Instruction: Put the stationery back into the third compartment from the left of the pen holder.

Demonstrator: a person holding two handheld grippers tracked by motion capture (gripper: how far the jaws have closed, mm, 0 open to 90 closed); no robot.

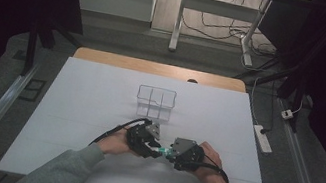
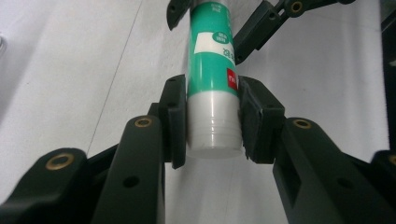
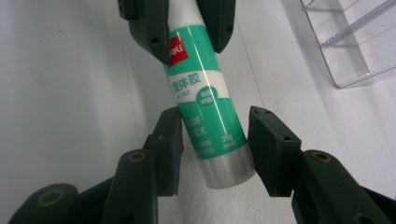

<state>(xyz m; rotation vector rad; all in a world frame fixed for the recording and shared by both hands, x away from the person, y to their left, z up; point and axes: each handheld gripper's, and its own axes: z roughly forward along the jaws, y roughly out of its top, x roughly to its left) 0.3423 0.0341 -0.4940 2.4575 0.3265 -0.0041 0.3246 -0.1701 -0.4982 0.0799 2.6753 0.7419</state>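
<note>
Fingers of the left gripper [image 2: 212,123] clamp the white cap end of a green-and-white glue stick [image 2: 212,70], both pads pressed flat against its sides in the left gripper view. Fingers of the right gripper [image 3: 215,149] stand around the opposite, grey-bottomed end of the same stick; in the right gripper view one pad touches the tube while a sliver of gap shows at the other pad, so whether this pair is clenched or released cannot be told.

Beneath both pairs of fingers spreads the white table sheet [image 1: 87,108], the widest thing in sight, with a strip of wooden tabletop [image 1: 155,67] beyond its far edge. Ahead of the fingers, toward the far side of the sheet and well apart from them, stands a clear plastic organizer [image 1: 155,103] with dividers; its corner also appears beyond the right gripper's fingertips in the right gripper view [image 3: 345,42].

In the high view the left hand [image 1: 116,141] and right hand [image 1: 209,163] hold the two black grippers nose to nose near the sheet's near edge, left gripper [image 1: 156,151] and right gripper [image 1: 169,154] almost meeting. Between their fingertips the glue stick [image 1: 163,151] bridges the short gap, lying roughly level just above the sheet. Its label carries a red logo patch nearest the left gripper's fingers and printed characters toward the right gripper's.
</note>
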